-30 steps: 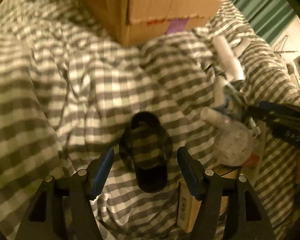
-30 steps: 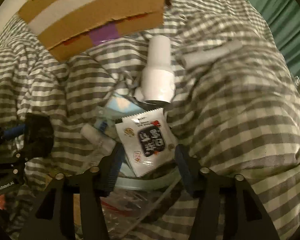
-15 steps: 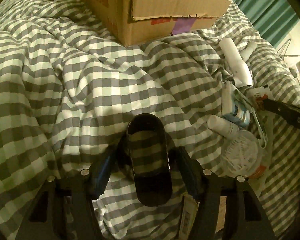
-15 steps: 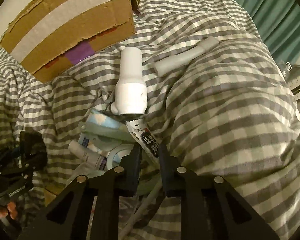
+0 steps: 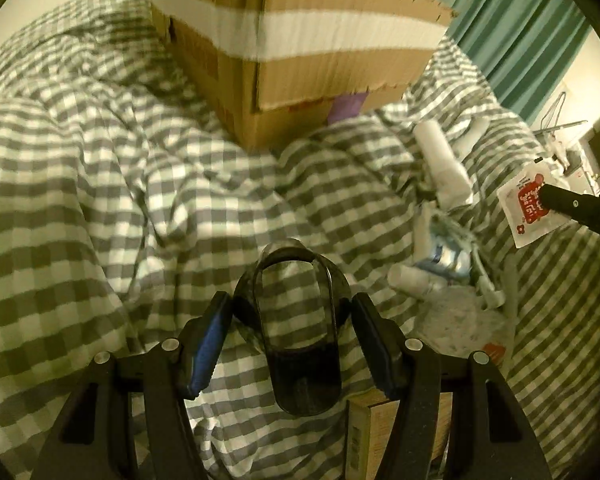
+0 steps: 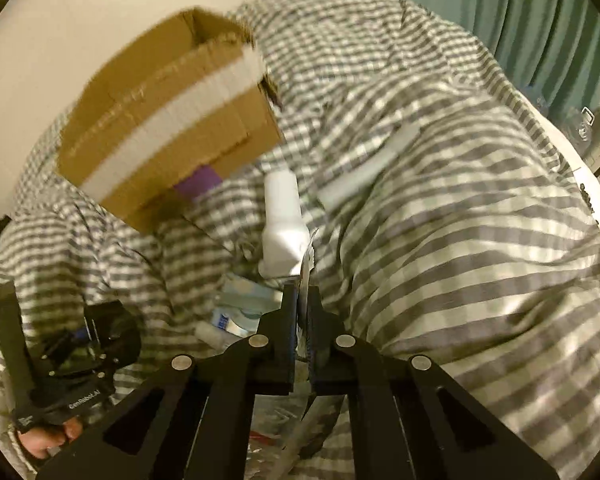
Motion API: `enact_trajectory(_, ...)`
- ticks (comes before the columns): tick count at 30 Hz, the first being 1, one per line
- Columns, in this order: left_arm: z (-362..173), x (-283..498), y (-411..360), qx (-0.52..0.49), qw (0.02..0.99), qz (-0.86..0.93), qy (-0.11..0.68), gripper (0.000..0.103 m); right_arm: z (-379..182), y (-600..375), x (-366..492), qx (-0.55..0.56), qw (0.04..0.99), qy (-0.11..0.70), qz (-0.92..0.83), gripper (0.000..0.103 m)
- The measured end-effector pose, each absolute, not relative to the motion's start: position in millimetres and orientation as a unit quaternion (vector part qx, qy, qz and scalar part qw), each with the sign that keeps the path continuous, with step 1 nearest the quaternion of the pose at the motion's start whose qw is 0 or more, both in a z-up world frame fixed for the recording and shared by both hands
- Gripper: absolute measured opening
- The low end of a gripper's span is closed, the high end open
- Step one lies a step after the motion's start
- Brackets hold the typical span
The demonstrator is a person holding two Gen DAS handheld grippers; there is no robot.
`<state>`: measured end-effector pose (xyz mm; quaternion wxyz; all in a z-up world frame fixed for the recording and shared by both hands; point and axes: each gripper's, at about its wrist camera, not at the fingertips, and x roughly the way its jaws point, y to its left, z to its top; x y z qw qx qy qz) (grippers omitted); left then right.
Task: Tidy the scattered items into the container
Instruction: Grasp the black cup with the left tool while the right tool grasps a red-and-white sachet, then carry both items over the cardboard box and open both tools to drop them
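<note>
Both loads are lifted clear of the bed (image 5: 100, 184) — right gripper (image 6: 304, 316) jaws pinched on the sachet (image 5: 530, 204), left gripper (image 5: 292, 340) jaws clamping the dark scoop (image 5: 300, 336). Next, I judge: carry them over the cardboard box (image 6: 168, 120) and release.

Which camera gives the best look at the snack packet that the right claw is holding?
The left wrist view. There the snack packet faces the lens, its red print and white border visible, pinched by the right claw. The right wrist view shows the packet edge-on only, a thin serrated strip rising between the shut fingers.
</note>
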<state>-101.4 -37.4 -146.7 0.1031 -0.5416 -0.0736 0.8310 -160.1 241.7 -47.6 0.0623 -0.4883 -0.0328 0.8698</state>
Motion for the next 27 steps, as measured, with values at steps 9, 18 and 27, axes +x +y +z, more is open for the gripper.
enact_trajectory(9,-101,-95,-39,-0.467,0.124,0.871,-0.086,0.06,-35,229,-151,-0.465,0.021,-0.015,0.885,0.004)
enact_trajectory(18,-56,-109,-46,-0.425,0.145,0.885,-0.124,0.057,6,205,-145,-0.417,-0.029,-0.029,0.908,0.004)
enact_trajectory(27,10,-155,-52,-0.356,0.166,0.906,-0.16,0.056,64,170,-170,-0.371,-0.09,-0.057,0.922,0.004)
